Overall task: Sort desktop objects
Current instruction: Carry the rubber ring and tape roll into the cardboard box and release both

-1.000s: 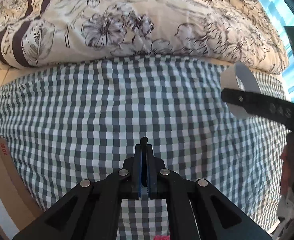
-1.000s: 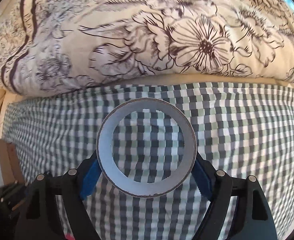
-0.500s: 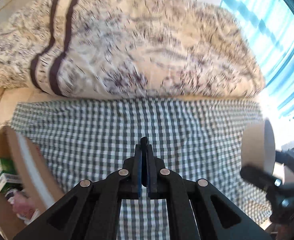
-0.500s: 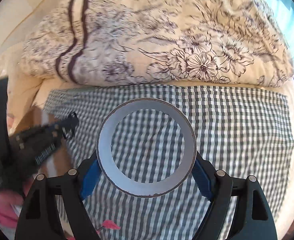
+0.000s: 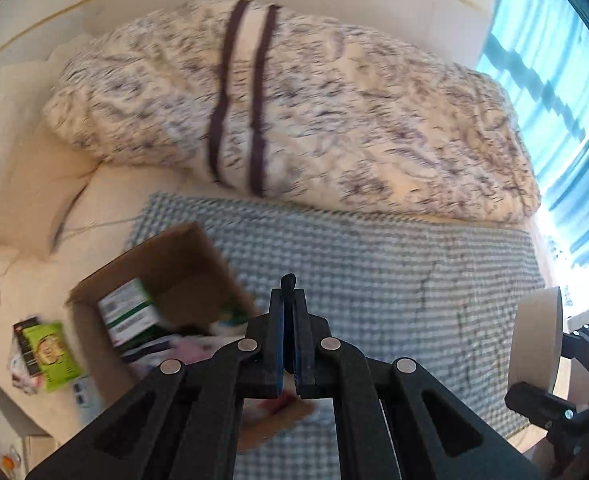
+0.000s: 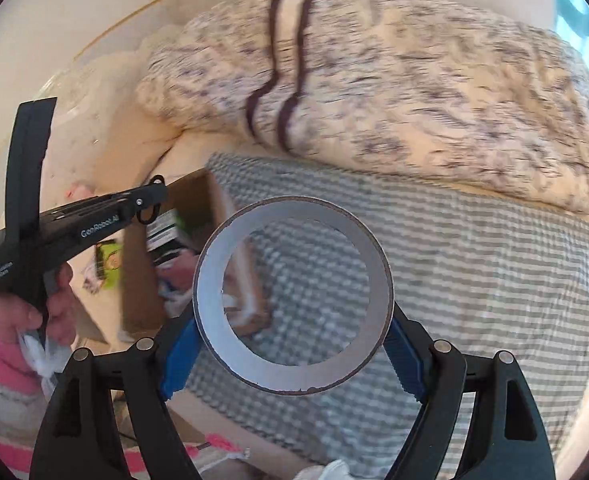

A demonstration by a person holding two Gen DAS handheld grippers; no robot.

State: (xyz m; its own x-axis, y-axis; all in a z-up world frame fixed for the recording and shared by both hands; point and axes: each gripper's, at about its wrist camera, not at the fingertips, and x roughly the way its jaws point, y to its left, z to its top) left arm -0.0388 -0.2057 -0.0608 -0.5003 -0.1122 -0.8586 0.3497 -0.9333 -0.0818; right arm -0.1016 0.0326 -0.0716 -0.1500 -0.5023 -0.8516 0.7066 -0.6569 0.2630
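Bedding fills most of both views: a cream duvet with a dark floral print and two dark stripes lies bunched along the far side of a bed, and nearer the cameras a green-and-white gingham cloth is spread flat over the mattress. Both views are blurred.

At the left edge of the cloth sits an open cardboard box, holding a green-and-white carton and other packets too smeared to name. Just outside the box, on the cream sheet, lies a lime-green packet.

The right gripper is clamped on a roll of tape, its blue pads pressing the roll's outer sides; the roll stands on edge, its open ring facing the camera, held in the air above the cloth and right of the box. The left gripper has its fingers together with nothing between them, pointing over the box's near edge. A hand in a pink sleeve grips its handle.
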